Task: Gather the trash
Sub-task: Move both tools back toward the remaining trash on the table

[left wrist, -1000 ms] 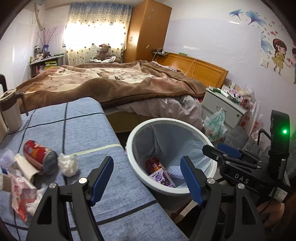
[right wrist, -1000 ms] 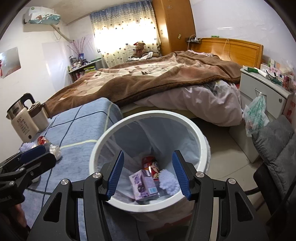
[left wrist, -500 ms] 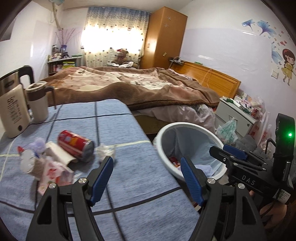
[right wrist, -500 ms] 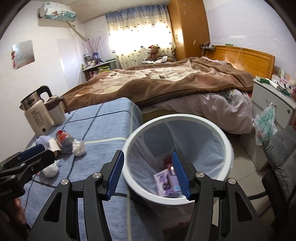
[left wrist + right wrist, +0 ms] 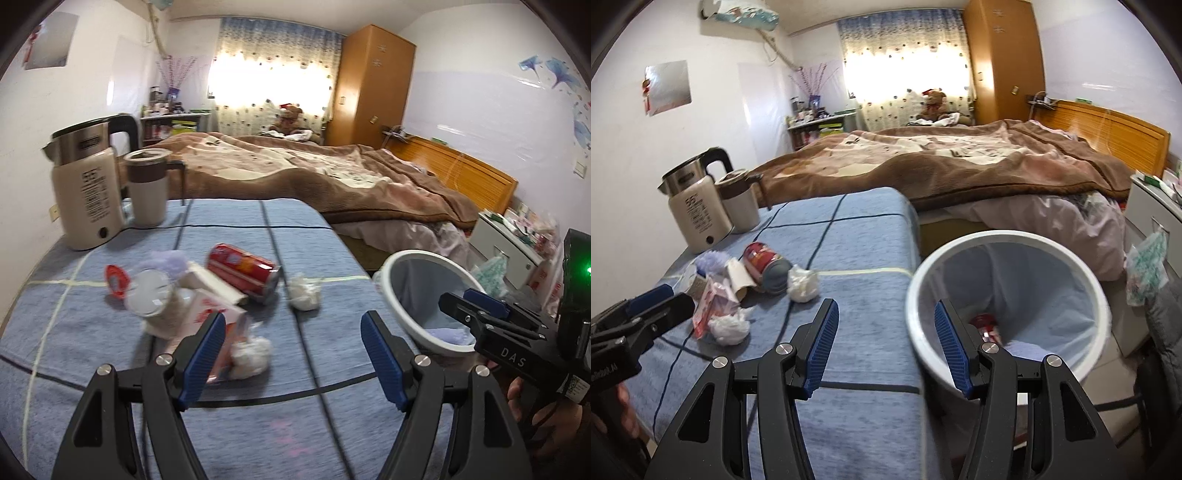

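Left gripper [image 5: 293, 350] is hanging over the blue table [image 5: 332, 295] with its fingers spread wide and nothing between them. Right gripper [image 5: 886, 343] is sitting at the table's edge, fingers also apart and empty, its right pad overlapping the rim of the white bin [image 5: 1008, 240].

The trash is lying in a loose heap on the table's left half: a red can [image 5: 242, 267] on its side, a crumpled tissue [image 5: 303, 293] just beside its end, another white wad [image 5: 250, 356] nearest the left gripper, touching a red-and-white packet [image 5: 218, 317]. A clear cup [image 5: 149, 297] and a red lid [image 5: 116, 280] are resting further left; the view is smeared there, so what the cup is leaning on is hard to tell.

Behind the heap, a kettle [image 5: 86, 184] and a mug [image 5: 147, 188] are standing side by side near the wall. The bin is standing off the table's right edge, lined, with a red can [image 5: 986, 325] showing at the bottom. A bed [image 5: 960, 162] is filling the background.
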Available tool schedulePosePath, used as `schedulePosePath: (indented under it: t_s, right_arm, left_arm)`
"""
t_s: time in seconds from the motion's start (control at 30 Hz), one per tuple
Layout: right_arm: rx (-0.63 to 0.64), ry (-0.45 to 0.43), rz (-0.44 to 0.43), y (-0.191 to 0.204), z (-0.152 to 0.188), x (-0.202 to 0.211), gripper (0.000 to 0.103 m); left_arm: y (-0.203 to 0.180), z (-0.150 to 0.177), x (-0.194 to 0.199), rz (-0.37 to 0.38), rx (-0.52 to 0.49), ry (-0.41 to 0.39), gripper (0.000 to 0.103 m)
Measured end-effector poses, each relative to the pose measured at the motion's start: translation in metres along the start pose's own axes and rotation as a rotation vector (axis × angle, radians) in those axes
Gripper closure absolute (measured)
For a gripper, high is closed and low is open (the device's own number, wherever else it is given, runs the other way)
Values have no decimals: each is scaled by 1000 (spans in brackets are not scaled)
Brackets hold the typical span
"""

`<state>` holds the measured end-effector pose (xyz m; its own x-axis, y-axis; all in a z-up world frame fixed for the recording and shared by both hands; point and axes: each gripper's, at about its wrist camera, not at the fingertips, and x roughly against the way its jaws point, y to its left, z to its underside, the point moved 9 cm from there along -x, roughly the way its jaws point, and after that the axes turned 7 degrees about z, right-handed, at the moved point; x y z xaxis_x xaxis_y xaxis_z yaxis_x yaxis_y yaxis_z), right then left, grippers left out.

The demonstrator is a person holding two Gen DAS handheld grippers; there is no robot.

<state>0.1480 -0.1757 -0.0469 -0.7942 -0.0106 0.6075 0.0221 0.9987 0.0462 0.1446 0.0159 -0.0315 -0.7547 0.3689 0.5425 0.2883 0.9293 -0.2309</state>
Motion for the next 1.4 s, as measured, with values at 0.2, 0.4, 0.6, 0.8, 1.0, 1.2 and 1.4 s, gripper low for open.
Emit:
schedulePosePath:
  t_s: [0.2, 0.4, 0.6, 0.8, 1.0, 1.2, 1.4]
  right_arm:
    - [36, 20, -35, 26, 3, -11, 48]
    - [60, 35, -88, 48, 3, -25, 47]
    - [112, 79, -112, 66, 4, -50, 47]
    - [144, 116, -127, 75, 4, -77, 44]
    - [181, 129, -145, 90, -3, -99, 44]
    - [200, 163, -152, 101, -5, -121, 44]
    - [225, 188, -140, 106, -4, -137, 43]
  left_arm:
    - [36, 12, 8, -63, 46, 9, 24]
    - [69, 21, 10, -114, 91, 18, 23]
    - [85, 28, 4, -106, 96, 37, 21]
    - [89, 31, -14, -72, 103, 72, 20]
    - [82, 28, -29, -47, 81, 99, 20]
    - [81, 24, -40, -66, 64, 98, 20]
    - [79, 23, -53, -53, 58, 123, 20]
